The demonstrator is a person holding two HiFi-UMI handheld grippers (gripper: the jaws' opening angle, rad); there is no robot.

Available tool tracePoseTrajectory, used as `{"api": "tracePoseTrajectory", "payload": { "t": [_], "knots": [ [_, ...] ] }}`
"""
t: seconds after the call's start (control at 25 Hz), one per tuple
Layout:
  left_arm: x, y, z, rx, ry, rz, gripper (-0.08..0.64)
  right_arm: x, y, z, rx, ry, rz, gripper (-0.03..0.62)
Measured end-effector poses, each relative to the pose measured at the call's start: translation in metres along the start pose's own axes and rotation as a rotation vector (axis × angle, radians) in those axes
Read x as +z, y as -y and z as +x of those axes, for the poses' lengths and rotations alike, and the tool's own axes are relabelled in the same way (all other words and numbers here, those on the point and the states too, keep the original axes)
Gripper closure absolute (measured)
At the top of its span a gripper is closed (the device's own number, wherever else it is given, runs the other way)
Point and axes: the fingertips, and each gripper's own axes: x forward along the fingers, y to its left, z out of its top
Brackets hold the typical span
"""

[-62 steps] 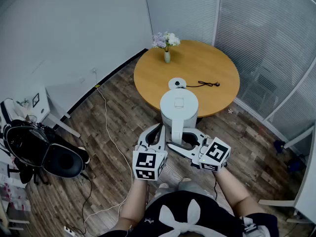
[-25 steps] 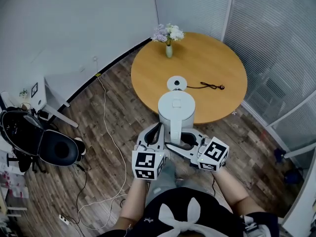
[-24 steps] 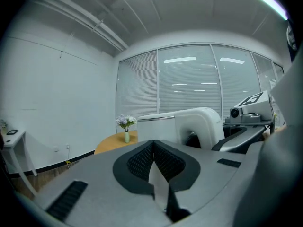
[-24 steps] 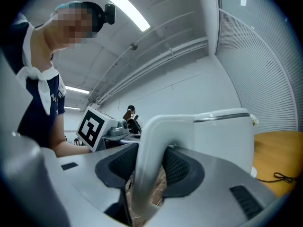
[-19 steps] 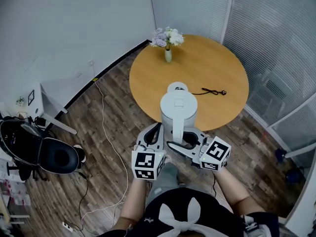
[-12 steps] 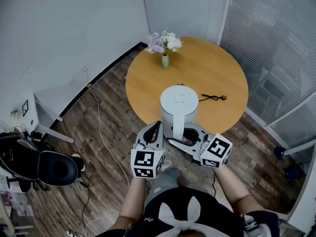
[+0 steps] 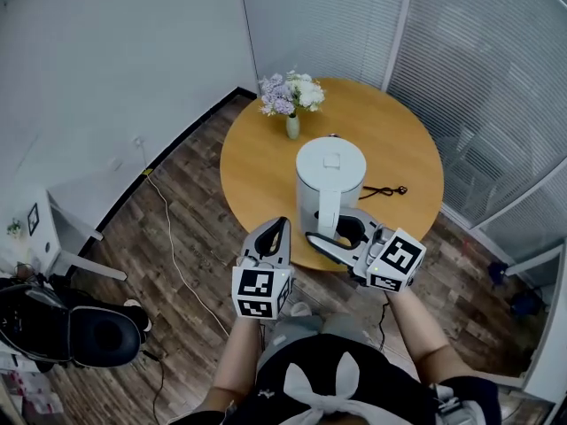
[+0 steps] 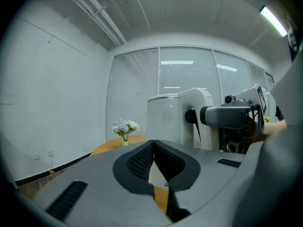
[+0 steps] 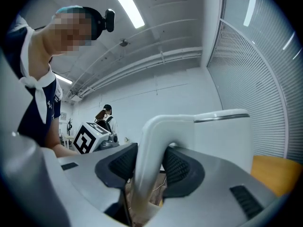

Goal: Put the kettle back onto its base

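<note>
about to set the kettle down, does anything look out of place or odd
Nothing spilled or tipped. The kettle is held by its handle in the right gripper; a black cord lies loose on the table, its plug unconnected.

An office: blinded glass partitions [image 7: 478, 87], round meeting table [image 7: 257, 166], swivel chair [image 7: 93, 335].
</note>
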Motion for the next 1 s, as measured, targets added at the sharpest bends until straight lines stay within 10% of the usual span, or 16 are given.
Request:
{"api": "tracePoseTrajectory", "payload": {
  "t": [1.0],
  "knots": [
    [0.0, -0.046, 0.07, -0.02, -0.03, 0.001, 0.534, 0.02, 0.1, 0.039, -0.067, 0.052, -0.042, 0.42]
  ]
}}
